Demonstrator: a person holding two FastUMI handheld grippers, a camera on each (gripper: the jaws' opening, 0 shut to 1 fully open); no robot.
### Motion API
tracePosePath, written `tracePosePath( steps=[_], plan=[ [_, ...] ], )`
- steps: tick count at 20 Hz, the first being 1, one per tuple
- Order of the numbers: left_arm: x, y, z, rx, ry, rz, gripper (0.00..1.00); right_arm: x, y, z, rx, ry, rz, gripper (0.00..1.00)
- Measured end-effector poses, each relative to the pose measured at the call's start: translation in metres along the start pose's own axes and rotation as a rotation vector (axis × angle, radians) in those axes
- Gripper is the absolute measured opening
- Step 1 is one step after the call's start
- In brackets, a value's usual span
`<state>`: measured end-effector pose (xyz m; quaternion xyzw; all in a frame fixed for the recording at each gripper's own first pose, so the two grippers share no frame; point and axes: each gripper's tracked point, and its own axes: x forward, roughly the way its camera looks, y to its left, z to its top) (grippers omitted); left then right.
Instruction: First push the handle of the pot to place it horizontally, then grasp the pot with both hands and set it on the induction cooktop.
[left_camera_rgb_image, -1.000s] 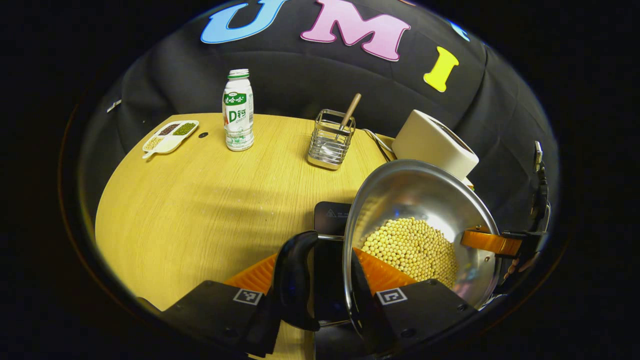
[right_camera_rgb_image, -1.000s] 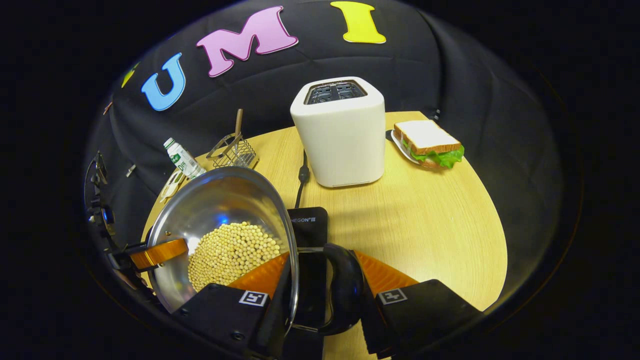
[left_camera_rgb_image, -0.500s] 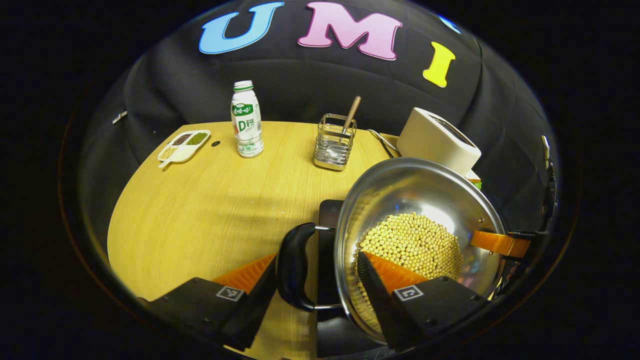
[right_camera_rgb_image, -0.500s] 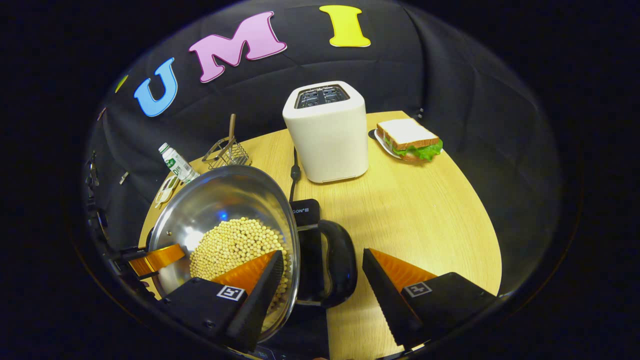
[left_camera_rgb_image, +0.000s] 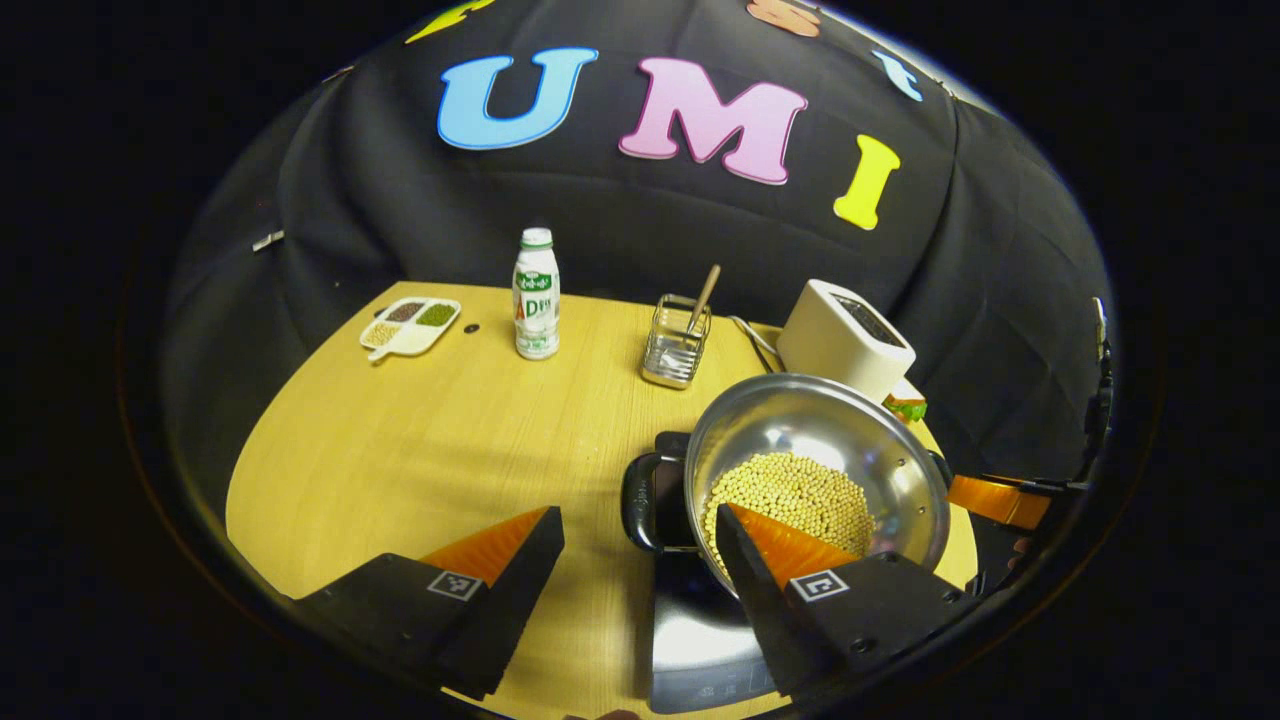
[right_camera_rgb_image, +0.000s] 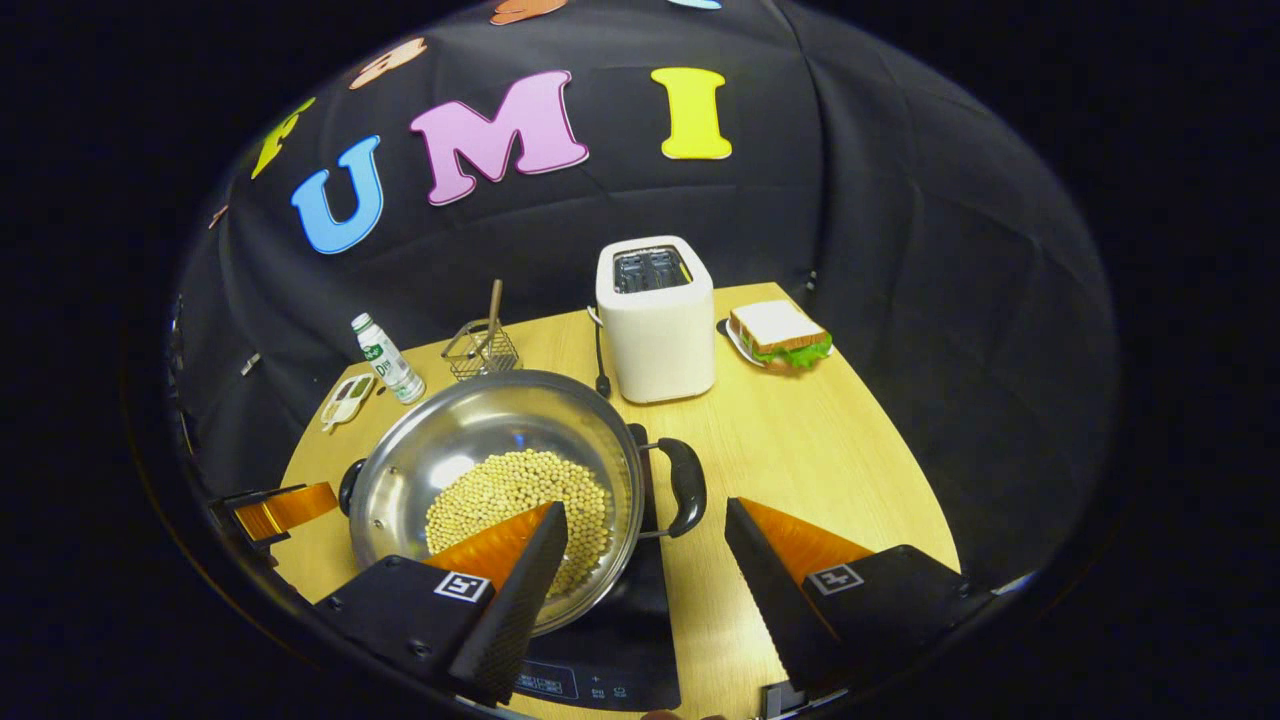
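Resting on the round wooden table (left_camera_rgb_image: 400, 470), the black induction cooktop (right_camera_rgb_image: 610, 655) carries the shiny steel pot (right_camera_rgb_image: 470, 440), which holds a heap of pale yellow beans (right_camera_rgb_image: 510, 490) (the cooktop is mostly hidden beneath it). A small wire basket (left_camera_rgb_image: 673, 350) holds a wooden-handled utensil; a white divided dish (left_camera_rgb_image: 410, 325) holds tiny portions too small to name. The left gripper (left_camera_rgb_image: 640, 540) hangs spread wide, the pot's black loop handle (left_camera_rgb_image: 638, 488) between and beyond its fingers, untouched. The right gripper (right_camera_rgb_image: 645, 535) is likewise spread, clear of the other black handle (right_camera_rgb_image: 685, 485).
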<state>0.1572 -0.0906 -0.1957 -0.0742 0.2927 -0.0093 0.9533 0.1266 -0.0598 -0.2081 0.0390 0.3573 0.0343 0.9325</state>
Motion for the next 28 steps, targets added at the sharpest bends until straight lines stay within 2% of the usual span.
tracePosePath(
  steps=[7, 13, 17, 20, 22, 23, 25, 28],
  plan=[
    [-0.107, 0.013, 0.052, 0.117, -0.268, 0.011, 0.95, -0.085, 0.025, 0.046, -0.041, -0.265, -0.009, 0.99],
    [-0.191, 0.029, 0.069, 0.072, -0.488, 0.046, 0.95, -0.161, 0.037, 0.08, -0.026, -0.499, 0.017, 0.98],
    [-0.238, 0.036, 0.069, 0.085, -0.594, 0.054, 0.95, -0.198, 0.031, 0.072, -0.016, -0.557, 0.0, 0.99],
    [-0.264, 0.031, 0.054, 0.105, -0.6, 0.04, 0.95, -0.218, 0.024, 0.06, -0.023, -0.619, -0.003, 0.98],
    [-0.277, 0.034, 0.04, 0.117, -0.585, 0.066, 0.92, -0.228, 0.014, 0.048, -0.045, -0.626, -0.019, 0.98],
    [-0.282, 0.035, 0.035, 0.109, -0.582, 0.081, 0.95, -0.233, 0.007, 0.042, -0.031, -0.616, -0.033, 0.98],
    [-0.294, 0.039, 0.024, 0.074, -0.579, 0.099, 0.95, -0.241, 0.0, 0.033, 0.025, -0.602, -0.048, 0.98],
    [-0.307, 0.056, 0.014, 0.066, -0.576, 0.165, 0.95, -0.249, -0.012, 0.038, 0.061, -0.637, -0.081, 0.98]
  ],
)
